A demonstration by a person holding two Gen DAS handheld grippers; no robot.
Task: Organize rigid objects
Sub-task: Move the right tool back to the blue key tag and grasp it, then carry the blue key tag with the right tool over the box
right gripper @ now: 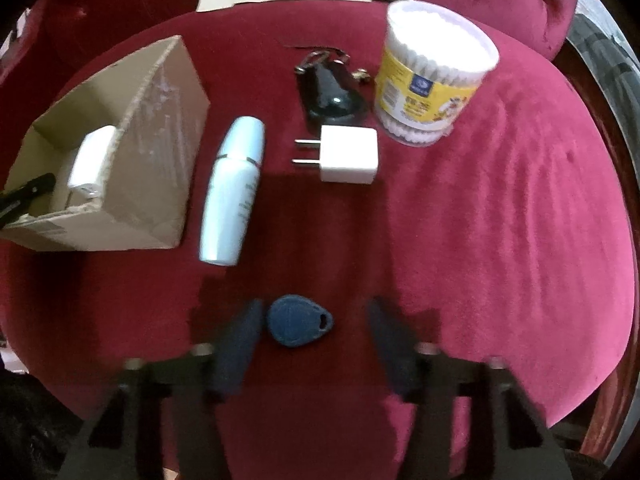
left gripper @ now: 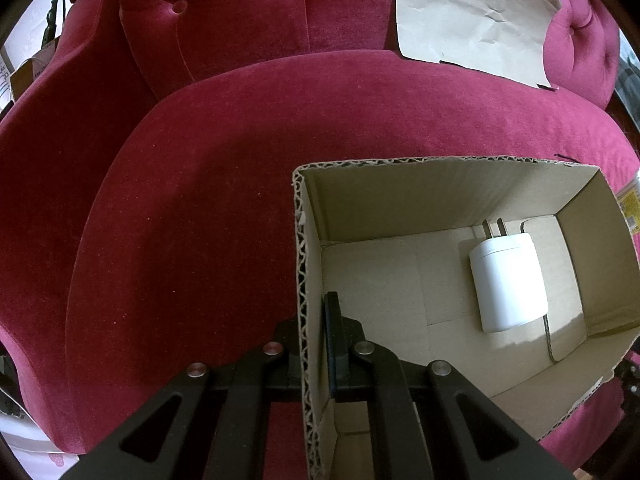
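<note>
An open cardboard box (left gripper: 308, 240) sits on a red velvet seat; it also shows at the left of the right wrist view (right gripper: 160, 152). A white charger (left gripper: 508, 284) lies inside it. My left gripper (left gripper: 314, 336) is shut on the box's left wall. My right gripper (right gripper: 316, 320) is open just above the seat, with a blue key fob (right gripper: 298, 322) lying between its fingers. Beyond it lie a pale blue bottle (right gripper: 234, 192), a white plug adapter (right gripper: 348, 155), a black key pouch (right gripper: 332, 92) and a tub of cotton swabs (right gripper: 432, 68).
The seat is a round red velvet cushion (left gripper: 192, 200) with tufted backrests behind. A sheet of brown paper (left gripper: 468, 16) leans against the back. The cushion's right part (right gripper: 520, 220) holds nothing.
</note>
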